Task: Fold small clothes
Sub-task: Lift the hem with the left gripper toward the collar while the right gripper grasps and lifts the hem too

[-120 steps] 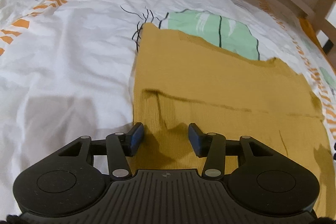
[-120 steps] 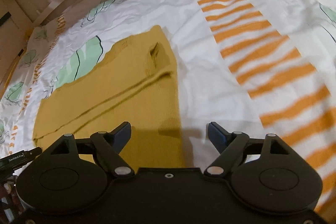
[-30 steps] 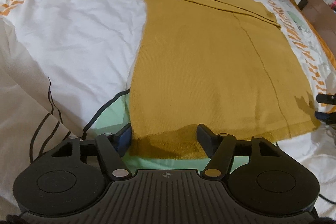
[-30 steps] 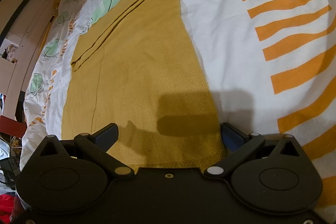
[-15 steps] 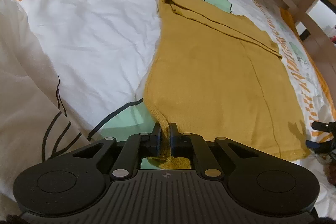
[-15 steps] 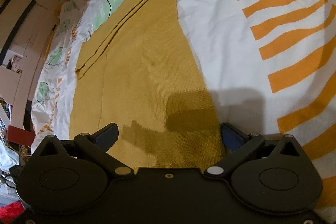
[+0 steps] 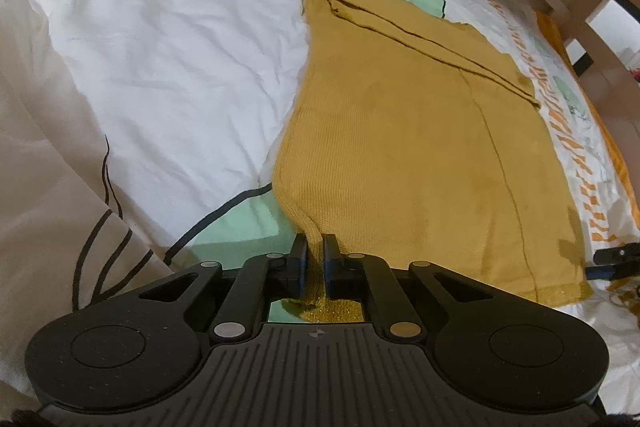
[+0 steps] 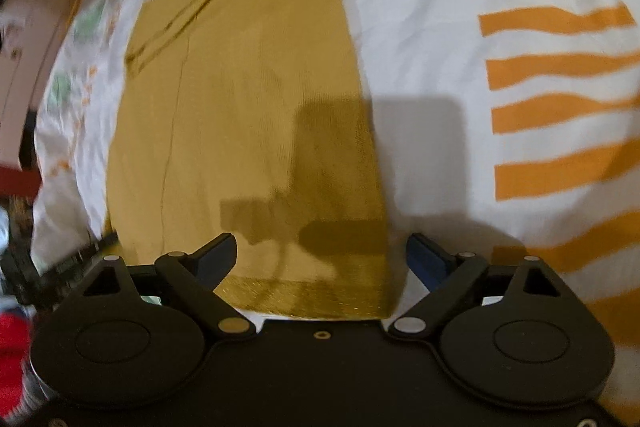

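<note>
Left wrist view: one mustard-yellow knit garment (image 7: 420, 147) lies flat on the patterned bedsheet (image 7: 180, 47), sleeves folded across its far end, glittery hem nearest. Two grippers appear: the left gripper (image 7: 315, 259) pinches the hem's left corner, lifting it; the right gripper (image 8: 322, 253) is spread wide over the right corner, gripping nothing.

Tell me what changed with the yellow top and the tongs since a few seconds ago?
The left tongs closed on the near corner of the yellow top and lifted it slightly off the bedsheet; four seconds ago they were open further up the top. The right tongs also moved back to the hem, straddling its other corner, but remain open. The top's far end stays folded over, flat.
</note>
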`<move>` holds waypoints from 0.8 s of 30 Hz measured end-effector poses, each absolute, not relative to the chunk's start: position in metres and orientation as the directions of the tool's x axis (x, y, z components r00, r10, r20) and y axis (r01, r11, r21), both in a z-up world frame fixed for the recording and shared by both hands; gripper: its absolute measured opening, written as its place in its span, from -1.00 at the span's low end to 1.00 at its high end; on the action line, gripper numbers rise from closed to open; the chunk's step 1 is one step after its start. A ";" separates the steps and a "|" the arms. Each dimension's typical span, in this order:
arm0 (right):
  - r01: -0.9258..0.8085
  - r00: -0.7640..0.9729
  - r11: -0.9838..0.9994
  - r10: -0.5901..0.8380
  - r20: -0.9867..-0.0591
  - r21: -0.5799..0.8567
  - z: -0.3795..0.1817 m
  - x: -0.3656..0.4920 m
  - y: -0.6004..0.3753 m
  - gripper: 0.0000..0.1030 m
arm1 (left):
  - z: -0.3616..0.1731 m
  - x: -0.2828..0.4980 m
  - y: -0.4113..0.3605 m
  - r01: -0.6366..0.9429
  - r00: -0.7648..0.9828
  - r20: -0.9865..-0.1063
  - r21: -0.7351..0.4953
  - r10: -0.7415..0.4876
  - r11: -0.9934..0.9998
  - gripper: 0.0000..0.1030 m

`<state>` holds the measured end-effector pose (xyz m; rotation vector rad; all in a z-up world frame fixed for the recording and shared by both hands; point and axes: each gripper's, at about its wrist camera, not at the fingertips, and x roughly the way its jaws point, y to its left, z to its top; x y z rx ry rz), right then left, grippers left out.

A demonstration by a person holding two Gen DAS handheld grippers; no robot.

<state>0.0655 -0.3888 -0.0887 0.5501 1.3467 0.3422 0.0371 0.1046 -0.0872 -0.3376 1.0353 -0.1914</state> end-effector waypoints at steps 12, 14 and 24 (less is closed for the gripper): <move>-0.024 0.221 0.802 0.587 -0.779 0.597 -0.079 0.057 -0.383 -0.72 | -0.082 0.033 0.109 0.005 0.531 -0.770 -0.413 -0.353 0.911 -0.89; -0.046 0.270 0.778 0.613 -0.742 0.626 -0.070 0.054 -0.382 -0.73 | -0.077 0.033 0.109 0.006 0.545 -0.756 -0.430 -0.363 0.903 -0.89; -0.005 0.565 0.633 0.641 -0.520 0.774 -0.048 0.037 -0.415 -0.73 | -0.040 0.044 0.122 -0.007 0.648 -0.661 -0.502 -0.378 0.865 -0.91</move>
